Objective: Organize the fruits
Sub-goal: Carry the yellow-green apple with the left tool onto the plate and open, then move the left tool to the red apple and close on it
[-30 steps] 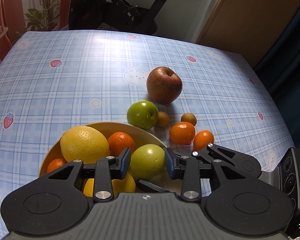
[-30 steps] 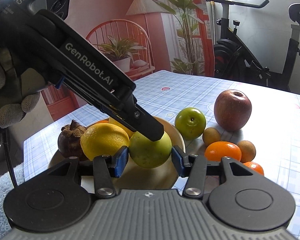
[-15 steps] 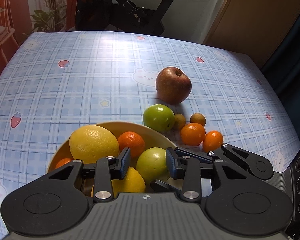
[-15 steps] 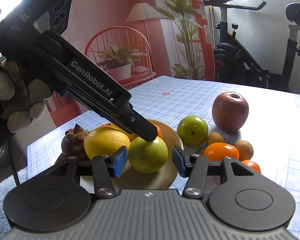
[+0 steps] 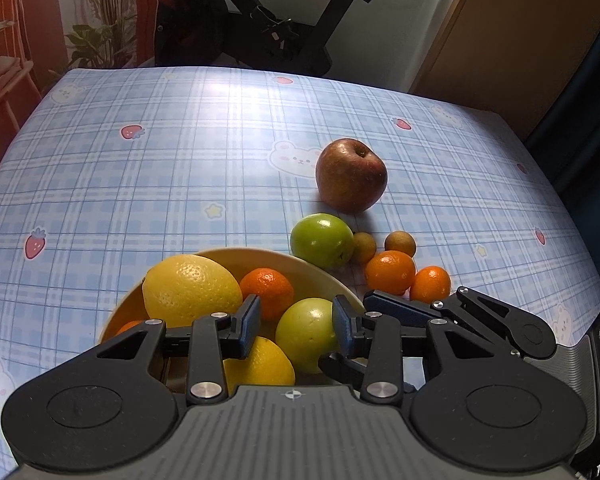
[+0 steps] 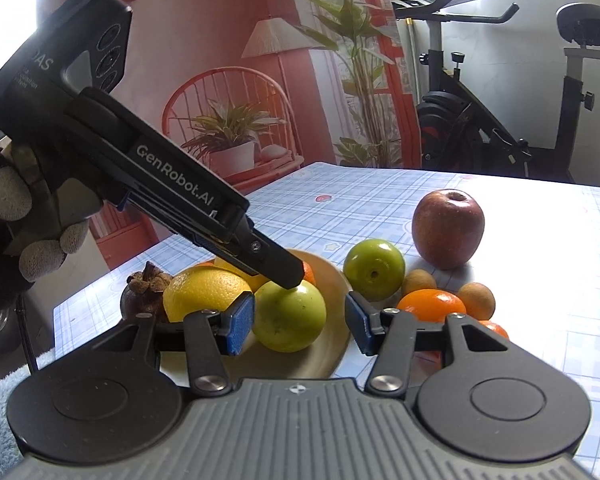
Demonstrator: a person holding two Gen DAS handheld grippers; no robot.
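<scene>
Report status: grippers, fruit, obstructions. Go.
Left gripper open over bowl. Right gripper open, empty. Green apple in bowl; red apple and second green apple on table. Left fingers crowd bowl.

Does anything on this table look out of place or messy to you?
Nothing is spilled or damaged. The only untidy part: a red apple, a green apple and several small oranges sit loose on the tablecloth beside the bowl, not in it.
</scene>
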